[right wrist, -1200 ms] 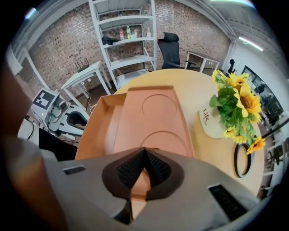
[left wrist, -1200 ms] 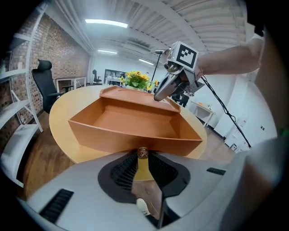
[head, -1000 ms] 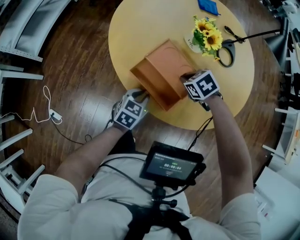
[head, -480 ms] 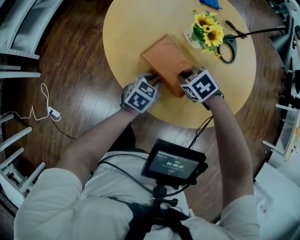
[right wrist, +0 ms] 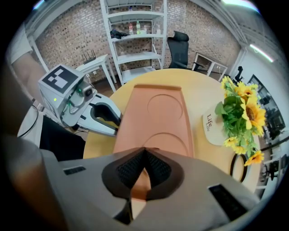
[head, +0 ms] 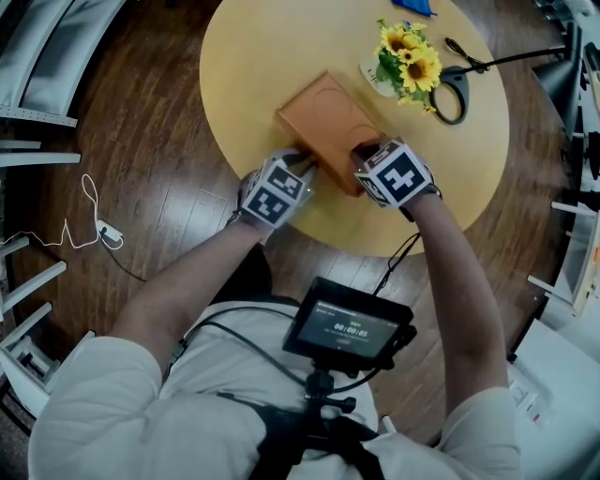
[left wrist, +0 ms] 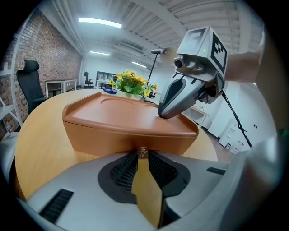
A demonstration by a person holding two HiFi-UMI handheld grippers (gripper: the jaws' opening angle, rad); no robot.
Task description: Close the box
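Note:
A brown box (head: 323, 117) sits on the round wooden table (head: 253, 56) with its lid down flat. My left gripper (head: 309, 167) is at the box's near side, shut, with a small round knob (left wrist: 142, 152) on the lid's front edge pinched at its tips. My right gripper (head: 361, 150) is shut too, and its tips rest on the lid's near right corner. In the left gripper view the right gripper's fingers (left wrist: 174, 101) touch the lid top. The right gripper view looks along the lid (right wrist: 158, 113), with the left gripper (right wrist: 106, 119) at the box's left side.
A bunch of sunflowers (head: 410, 58) in a white holder stands just behind the box at the right. A black loop with a cable (head: 455, 94) lies further right, and a blue thing (head: 412, 5) is at the far edge. The table's near edge is right under both grippers.
The raised lid has come down flat onto the box. My left gripper moved up and to the right with the lid's front edge. The right gripper stayed on the near right corner.

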